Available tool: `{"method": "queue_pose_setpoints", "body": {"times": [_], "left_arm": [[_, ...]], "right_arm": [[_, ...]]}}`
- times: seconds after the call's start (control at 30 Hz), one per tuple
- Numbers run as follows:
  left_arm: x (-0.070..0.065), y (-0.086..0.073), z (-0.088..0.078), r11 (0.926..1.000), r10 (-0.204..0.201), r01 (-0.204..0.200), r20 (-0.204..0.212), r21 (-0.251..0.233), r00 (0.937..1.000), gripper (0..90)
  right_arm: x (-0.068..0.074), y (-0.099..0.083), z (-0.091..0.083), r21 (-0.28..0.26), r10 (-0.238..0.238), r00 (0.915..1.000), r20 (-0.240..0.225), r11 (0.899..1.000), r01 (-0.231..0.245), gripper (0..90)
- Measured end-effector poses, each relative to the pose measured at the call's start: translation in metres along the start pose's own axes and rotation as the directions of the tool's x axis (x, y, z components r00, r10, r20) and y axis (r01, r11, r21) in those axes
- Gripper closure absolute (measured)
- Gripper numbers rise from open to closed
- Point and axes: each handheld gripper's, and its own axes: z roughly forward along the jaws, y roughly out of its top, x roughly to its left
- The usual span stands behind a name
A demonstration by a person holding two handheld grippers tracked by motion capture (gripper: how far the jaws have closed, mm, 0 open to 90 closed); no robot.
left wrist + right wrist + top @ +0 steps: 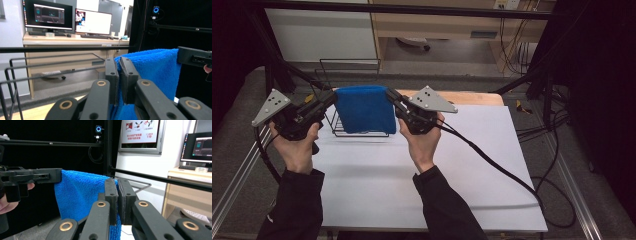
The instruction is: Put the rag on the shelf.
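We held the blue towel [364, 108] taut, left gripper [330, 96] and right gripper [390, 95] each clamped on a corner; a thin pinch could have slipped, dropping it onto the wire rack [335, 127].

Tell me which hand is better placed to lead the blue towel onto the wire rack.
Left, marginally. Both tongs, left and right, pinch the blue towel's top corners, but the left hand sits closer to the wire rack.

High view dim, soft overhead light; white table [422, 185] brightest, faint soft shadows under forearms and cable; corners fall to black. Gripper views sharper up close; monitors [93, 21] glare, slightly blown out; black curtain swallows detail; mild edge distortion.
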Motion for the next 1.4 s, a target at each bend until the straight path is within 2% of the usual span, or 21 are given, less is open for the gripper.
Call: {"method": "queue_pose_setpoints", "body": {"times": [0.3,0.57,0.9,1.0,1.4], "left_arm": [[0.01,0.015,-0.001,0.9995,0.0,-0.001,-0.017,-0.033,0.9999,85.5],[0.024,0.026,0.0,0.9986,-0.006,0.004,-0.039,-0.053,0.9992,85.5],[0.035,0.044,0.003,0.9969,0.014,-0.018,-0.061,-0.076,0.9981,85.5],[0.038,0.05,0.004,0.9962,0.002,-0.007,-0.056,-0.087,0.9985,85.5],[0.053,0.073,0.015,0.9954,0.008,-0.016,-0.082,-0.094,0.9966,85.5]], "right_arm": [[0.003,0.017,0.016,-0.025,-0.033,0.9994,-0.006,0.999,0.033,87.3],[0.005,0.026,0.032,-0.035,-0.028,0.9995,-0.011,0.999,0.028,87.4],[0.004,0.042,0.052,-0.045,-0.044,0.999,-0.006,0.998,0.044,87.5],[0.004,0.047,0.056,-0.05,-0.048,0.9988,-0.005,0.998,0.048,87.5],[0.001,0.069,0.078,-0.061,-0.054,0.9985,-0.001,0.997,0.054,87.5]]}}
